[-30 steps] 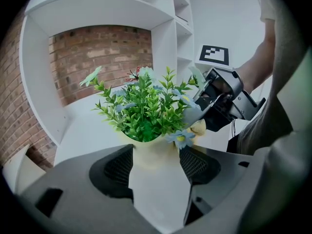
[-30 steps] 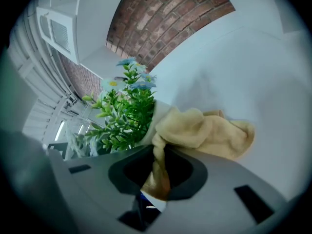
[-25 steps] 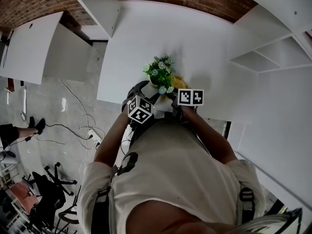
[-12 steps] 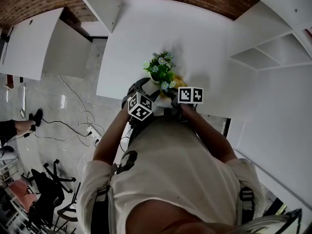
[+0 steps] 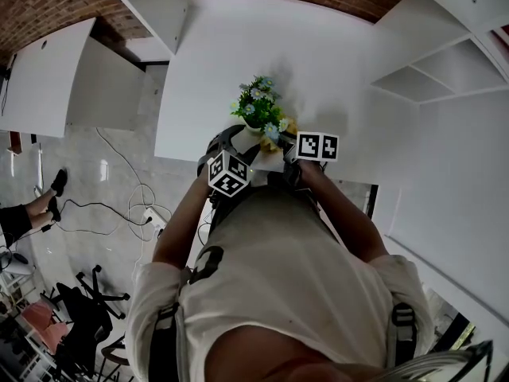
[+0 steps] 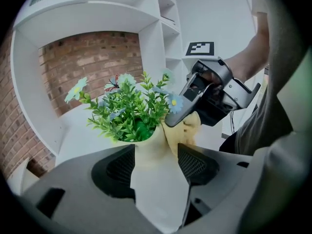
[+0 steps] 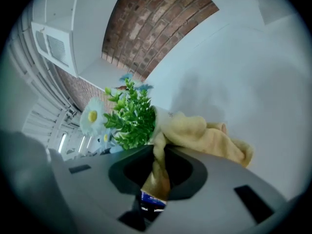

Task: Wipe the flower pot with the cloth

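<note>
My left tongs (image 6: 157, 162) have just been closing on the flower pot (image 6: 148, 147) between them. My right tongs (image 7: 157, 172) pinch the cloth (image 7: 209, 138) against its rim, so I judge wiping can proceed.

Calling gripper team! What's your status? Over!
Left gripper fingers just closing on flower pot. Right gripper shut on cloth, at pot's rim. Nothing in the way.

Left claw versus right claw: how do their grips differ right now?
The left claw stands wide, jaws just closed further around the flower pot, pads on both sides; the right claw is pinched nearly shut on the yellow cloth. The left holds a rigid pot; the right holds limp cloth bunched against that pot. Both grip something.
</note>
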Tool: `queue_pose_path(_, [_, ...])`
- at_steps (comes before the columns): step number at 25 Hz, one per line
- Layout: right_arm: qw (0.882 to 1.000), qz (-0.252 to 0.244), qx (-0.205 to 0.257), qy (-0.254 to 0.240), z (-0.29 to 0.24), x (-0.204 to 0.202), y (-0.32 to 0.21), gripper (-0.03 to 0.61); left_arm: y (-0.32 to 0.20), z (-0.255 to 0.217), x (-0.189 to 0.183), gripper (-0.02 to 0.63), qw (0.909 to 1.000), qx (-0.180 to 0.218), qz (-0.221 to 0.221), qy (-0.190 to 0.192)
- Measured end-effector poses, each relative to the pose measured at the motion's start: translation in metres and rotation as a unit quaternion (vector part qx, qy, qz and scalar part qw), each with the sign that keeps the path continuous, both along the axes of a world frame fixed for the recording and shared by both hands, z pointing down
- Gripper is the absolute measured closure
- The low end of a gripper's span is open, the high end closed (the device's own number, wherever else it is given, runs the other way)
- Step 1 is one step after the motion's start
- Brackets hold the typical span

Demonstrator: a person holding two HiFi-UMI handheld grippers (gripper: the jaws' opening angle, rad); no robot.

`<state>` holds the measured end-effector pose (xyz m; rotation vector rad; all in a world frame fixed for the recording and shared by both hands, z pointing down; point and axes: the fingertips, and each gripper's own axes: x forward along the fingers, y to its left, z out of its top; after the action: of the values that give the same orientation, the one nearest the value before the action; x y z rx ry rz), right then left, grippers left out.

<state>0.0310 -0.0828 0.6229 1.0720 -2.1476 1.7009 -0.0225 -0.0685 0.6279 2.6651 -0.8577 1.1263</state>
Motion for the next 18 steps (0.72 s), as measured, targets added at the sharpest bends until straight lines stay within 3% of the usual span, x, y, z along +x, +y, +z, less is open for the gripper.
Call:
queue_pose_path(5, [1.0, 0.014, 0.011, -0.004, -0.007, 0.005, -0.011, 0.512, -0.024, -0.004, -0.018, 0.333, 0.9998, 0.01, -0.014, -0.011])
queue_pose_path(8, [1.0, 0.008, 0.012, 0.0, -0.005, 0.001, -0.009, 0.512, -0.025, -0.001, -0.015, 0.333, 0.9999, 0.003, -0.001, -0.015])
queue_pose_path(18, [1.0, -0.002, -0.001, -0.009, 0.009, -0.013, 0.009, 0.512, -0.013, 0.0, -0.007, 0.333, 0.9998, -0.001, -0.014, -0.017])
